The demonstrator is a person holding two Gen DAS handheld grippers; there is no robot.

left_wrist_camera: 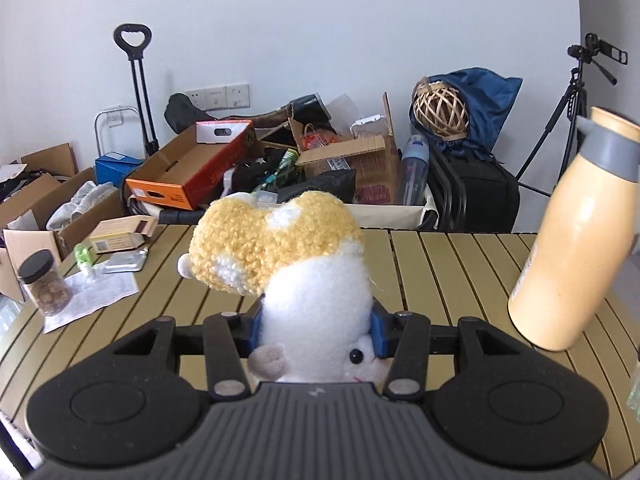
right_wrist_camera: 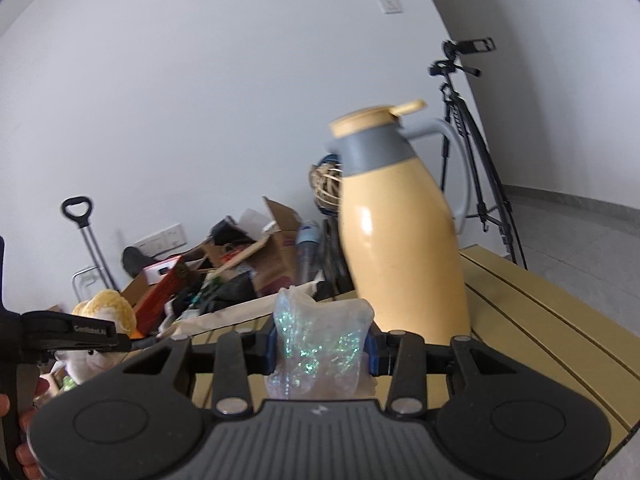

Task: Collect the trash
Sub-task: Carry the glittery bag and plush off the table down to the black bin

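Jaws of the left gripper (left_wrist_camera: 316,326) clamp a plush toy (left_wrist_camera: 296,264); the right gripper's (right_wrist_camera: 322,350) clamp a glittery bag (right_wrist_camera: 316,344), both above the tabletop (left_wrist_camera: 440,264), beside a yellow jug (right_wrist_camera: 400,232).

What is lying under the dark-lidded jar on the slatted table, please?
Under the jar lies a printed paper sheet, spread flat on the slatted table. The jar covers one end of the sheet, so what is printed there cannot be seen.

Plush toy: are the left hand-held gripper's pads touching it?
Touching. The left wrist view shows both blue pads of the left hand-held gripper pressed into the plush toy, white body squeezed between them.
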